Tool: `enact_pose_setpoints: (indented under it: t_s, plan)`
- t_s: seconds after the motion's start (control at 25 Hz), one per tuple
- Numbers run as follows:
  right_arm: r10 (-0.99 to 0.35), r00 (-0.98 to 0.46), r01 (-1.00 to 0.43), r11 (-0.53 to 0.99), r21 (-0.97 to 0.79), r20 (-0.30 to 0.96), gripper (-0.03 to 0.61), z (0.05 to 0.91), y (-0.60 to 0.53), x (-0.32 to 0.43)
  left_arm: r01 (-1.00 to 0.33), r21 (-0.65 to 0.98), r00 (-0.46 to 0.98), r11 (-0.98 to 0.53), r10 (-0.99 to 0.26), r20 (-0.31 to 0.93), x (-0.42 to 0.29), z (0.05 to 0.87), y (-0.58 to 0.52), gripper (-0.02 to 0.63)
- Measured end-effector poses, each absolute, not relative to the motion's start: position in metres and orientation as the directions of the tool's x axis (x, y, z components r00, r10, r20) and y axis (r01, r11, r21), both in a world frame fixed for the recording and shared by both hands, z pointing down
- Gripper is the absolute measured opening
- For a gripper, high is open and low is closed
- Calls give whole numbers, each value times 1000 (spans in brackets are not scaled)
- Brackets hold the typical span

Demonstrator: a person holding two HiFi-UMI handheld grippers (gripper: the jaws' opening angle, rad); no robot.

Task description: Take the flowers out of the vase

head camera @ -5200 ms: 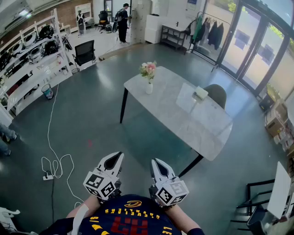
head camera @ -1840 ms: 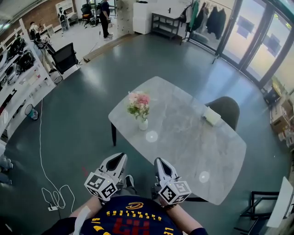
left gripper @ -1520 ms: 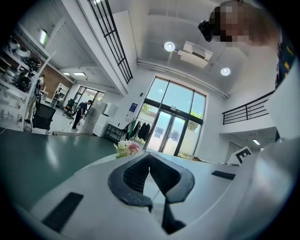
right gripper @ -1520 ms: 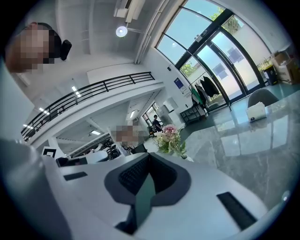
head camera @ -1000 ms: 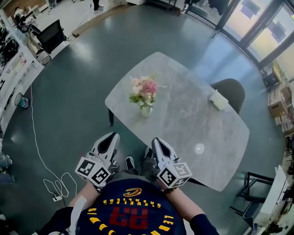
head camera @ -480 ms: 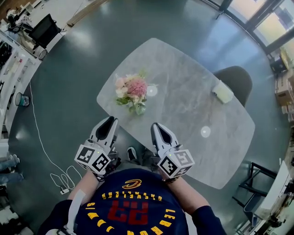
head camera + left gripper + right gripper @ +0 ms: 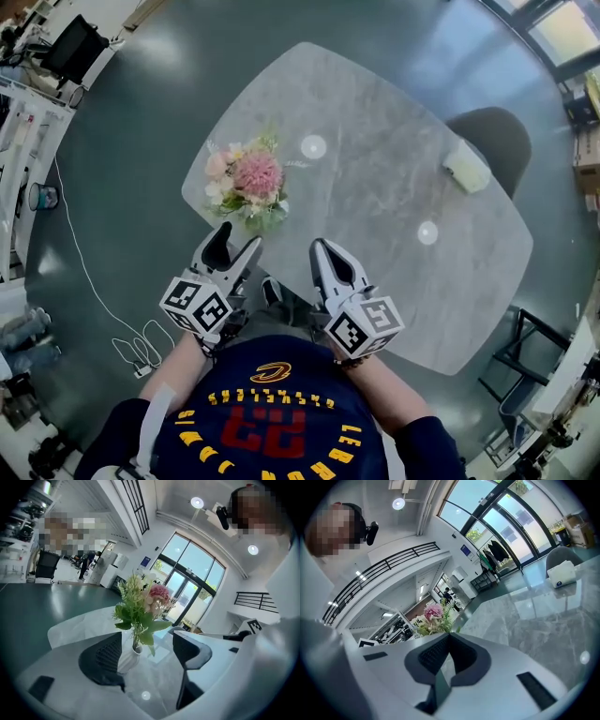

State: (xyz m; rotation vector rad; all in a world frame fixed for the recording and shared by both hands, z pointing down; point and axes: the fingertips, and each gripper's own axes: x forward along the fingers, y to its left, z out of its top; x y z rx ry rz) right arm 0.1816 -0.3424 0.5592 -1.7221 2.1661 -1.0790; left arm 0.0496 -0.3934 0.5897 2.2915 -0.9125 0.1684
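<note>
Task unstarted: the flowers (image 7: 251,180) stand in the vase (image 7: 129,654) on the tabletop (image 7: 375,178), left of frame centre; the left gripper (image 7: 239,239), near them, is opening its empty fingers, while the right gripper (image 7: 320,248) has its fingers closed on nothing.

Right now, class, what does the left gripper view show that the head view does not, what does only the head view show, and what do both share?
Only the left gripper view: the white ribbed vase, framed between the left gripper's opening fingers, untouched. Only the head view: the white floor cable and the person's navy shirt. Both: the pink-and-white flowers and the grey marble table.
</note>
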Motion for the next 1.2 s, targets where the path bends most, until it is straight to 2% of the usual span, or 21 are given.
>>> enact_pose_setpoints:
  t_s: [0.08, 1.0, 1.12, 1.2]
  plan:
    - [-900, -321, -774, 69, -630, 296, 8, 565, -345, 182, -650, 545, 750, -530, -563, 346, 53, 597, -399, 337]
    - [-887, -261, -781, -38, -623, 381, 8, 595, -348, 212, -684, 560, 717, -468, -571, 399, 94, 637, -456, 337]
    - [-888, -261, -778, -39, -627, 379, 8, 597, -349, 210, -692, 536, 714, -483, -564, 415, 94, 642, -458, 325]
    - [-889, -261, -776, -37, -629, 375, 8, 598, -348, 211, -698, 516, 711, -496, -562, 422, 95, 645, -457, 282]
